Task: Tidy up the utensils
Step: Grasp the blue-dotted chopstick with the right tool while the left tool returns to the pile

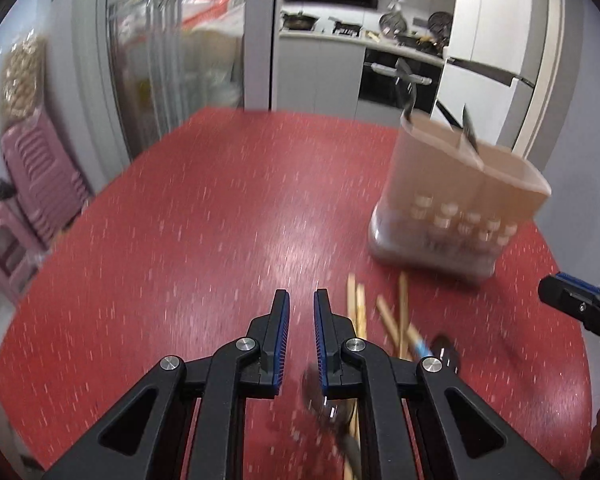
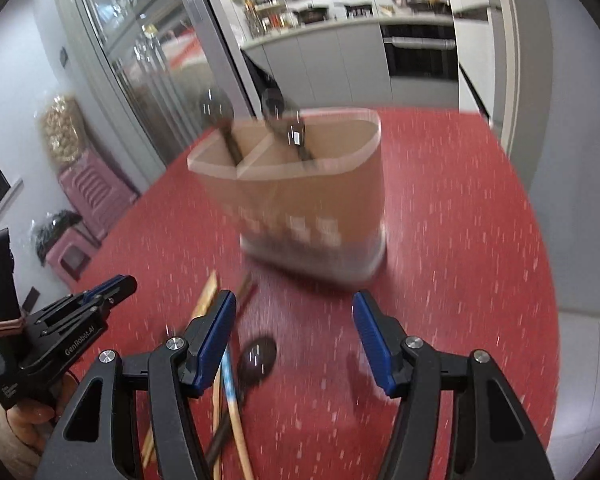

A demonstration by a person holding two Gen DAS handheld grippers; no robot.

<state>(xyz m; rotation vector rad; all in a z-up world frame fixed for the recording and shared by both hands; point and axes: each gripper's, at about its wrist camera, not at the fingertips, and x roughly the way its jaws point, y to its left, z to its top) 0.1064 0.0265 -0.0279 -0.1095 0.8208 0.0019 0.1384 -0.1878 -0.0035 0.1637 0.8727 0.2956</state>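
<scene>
Red speckled desk [image 1: 180, 220] carries everything: at the left the left gripper [image 1: 301, 334] hangs over bare surface, its jaws a narrow gap apart with nothing between them. Just to its right lie loose wooden chopsticks [image 1: 396, 312] and a dark spoon [image 2: 257, 358], scattered in front of the tan utensil holder [image 2: 312, 192], which stands upright with dark-handled utensils in its compartments. Farther right the right gripper [image 2: 294, 322] points at the holder, its jaws wide apart and empty, the spoon below them.
</scene>
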